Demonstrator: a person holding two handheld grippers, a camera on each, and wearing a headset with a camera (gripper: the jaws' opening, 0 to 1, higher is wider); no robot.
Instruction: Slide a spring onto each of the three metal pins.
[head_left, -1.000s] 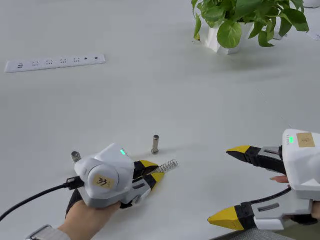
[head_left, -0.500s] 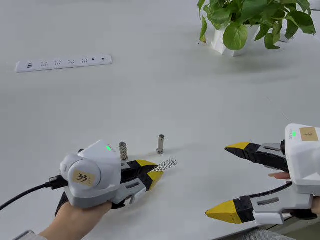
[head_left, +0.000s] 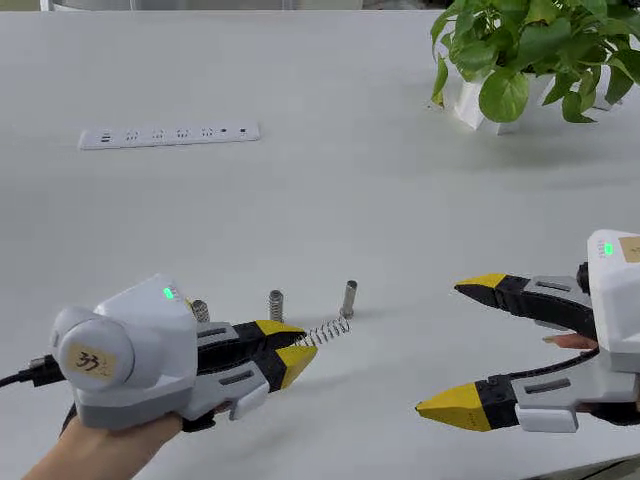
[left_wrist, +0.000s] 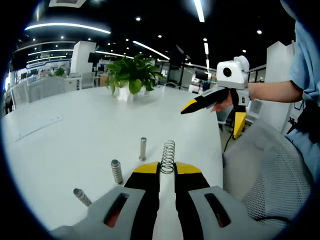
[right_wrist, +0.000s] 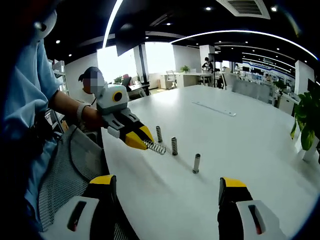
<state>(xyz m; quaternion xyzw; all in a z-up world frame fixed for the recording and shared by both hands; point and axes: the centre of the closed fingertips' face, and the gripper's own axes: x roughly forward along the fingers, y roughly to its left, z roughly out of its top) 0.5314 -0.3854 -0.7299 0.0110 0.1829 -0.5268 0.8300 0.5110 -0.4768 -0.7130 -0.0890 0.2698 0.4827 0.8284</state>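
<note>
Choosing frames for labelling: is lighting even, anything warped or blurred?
Head view: soft even light, faint shadows, bare upright metal pin sharp. Left gripper view: fisheye bends the white table; coiled steel spring crisp. Right gripper view: ceiling light strips glare.

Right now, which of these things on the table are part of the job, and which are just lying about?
For the job: spring held in the left tool; bare pin; middle pin and end pin, both already wearing springs; right tool, open and empty.

Lying about: power strip; potted plant.
</note>
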